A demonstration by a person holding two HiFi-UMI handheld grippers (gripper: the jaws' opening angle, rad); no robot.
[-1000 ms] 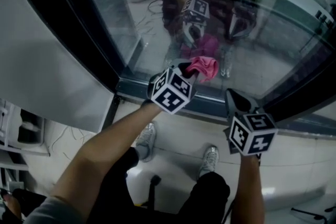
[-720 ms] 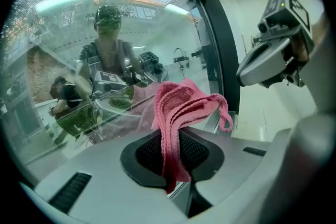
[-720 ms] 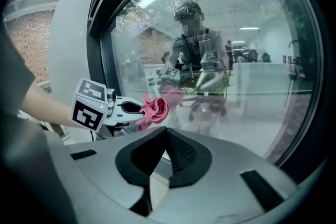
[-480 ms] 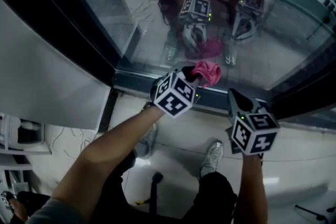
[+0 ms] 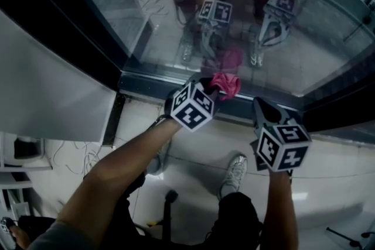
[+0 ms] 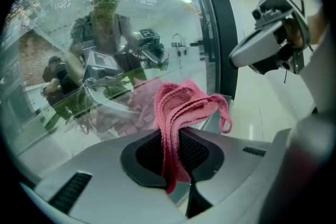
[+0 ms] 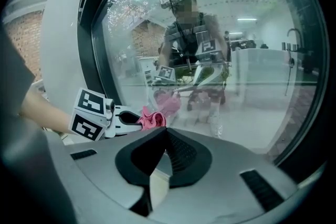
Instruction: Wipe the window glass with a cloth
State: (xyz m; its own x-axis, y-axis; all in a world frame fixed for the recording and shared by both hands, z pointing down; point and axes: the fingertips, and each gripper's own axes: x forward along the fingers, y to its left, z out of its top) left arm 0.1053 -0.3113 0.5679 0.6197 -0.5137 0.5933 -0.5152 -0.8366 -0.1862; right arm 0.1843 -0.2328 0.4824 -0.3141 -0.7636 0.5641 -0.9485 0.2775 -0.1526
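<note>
Left gripper (image 6: 176,139): I read its fingers clamped on the pink cloth (image 6: 184,105), whose bunched free end sits at the bottom edge of the window glass (image 5: 304,38); I cannot confirm contact. Right gripper (image 7: 164,134): fingers pressed together on nothing, held just short of the glass, right of the cloth.

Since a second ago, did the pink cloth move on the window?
Only a little. The left gripper slid the pink cloth slightly down the window glass, closer to the bottom frame. It kept its grip on the cloth the whole time. The right gripper stayed shut and empty, off to the side near the frame.
</note>
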